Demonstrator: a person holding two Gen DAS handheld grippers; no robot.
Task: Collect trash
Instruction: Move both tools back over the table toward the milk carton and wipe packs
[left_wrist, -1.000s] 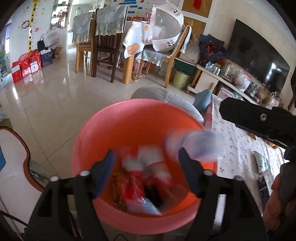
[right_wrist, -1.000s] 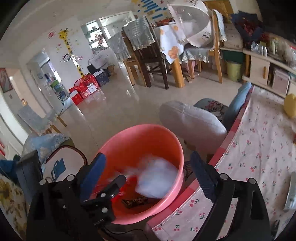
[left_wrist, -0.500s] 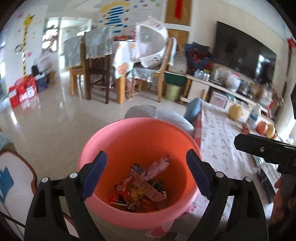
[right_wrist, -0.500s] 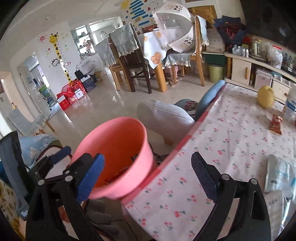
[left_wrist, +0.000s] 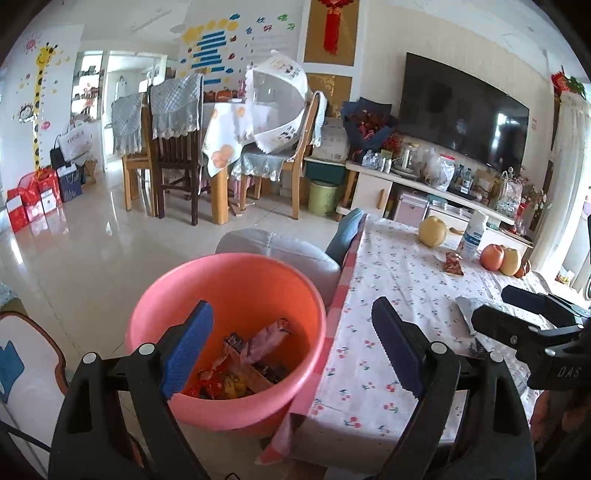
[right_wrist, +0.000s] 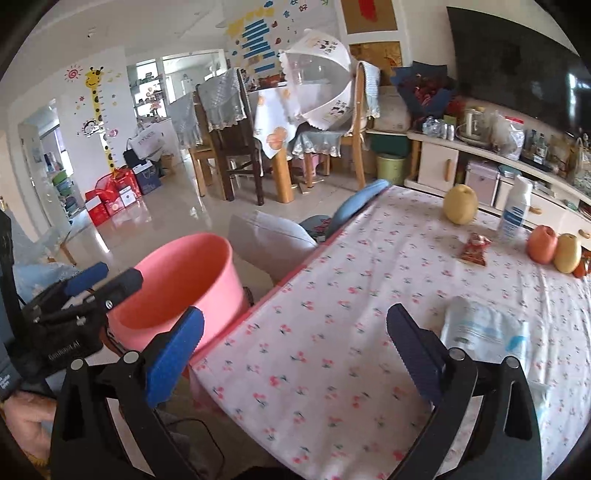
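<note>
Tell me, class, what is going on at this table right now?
A person is clearing trash with two handheld grippers. Both the left gripper and right gripper are empty, jaws just opened wide. Wrappers lie in the pink bucket beside the table. A white packet and red wrapper remain on the tablecloth.

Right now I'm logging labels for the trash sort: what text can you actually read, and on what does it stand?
"DAS": on the right gripper body, in the left wrist view.
White print on the left gripper body: too blurred to read.
White bottle label: too small.
White packet print: blurred.
Wall chart characters: unreadable.
</note>
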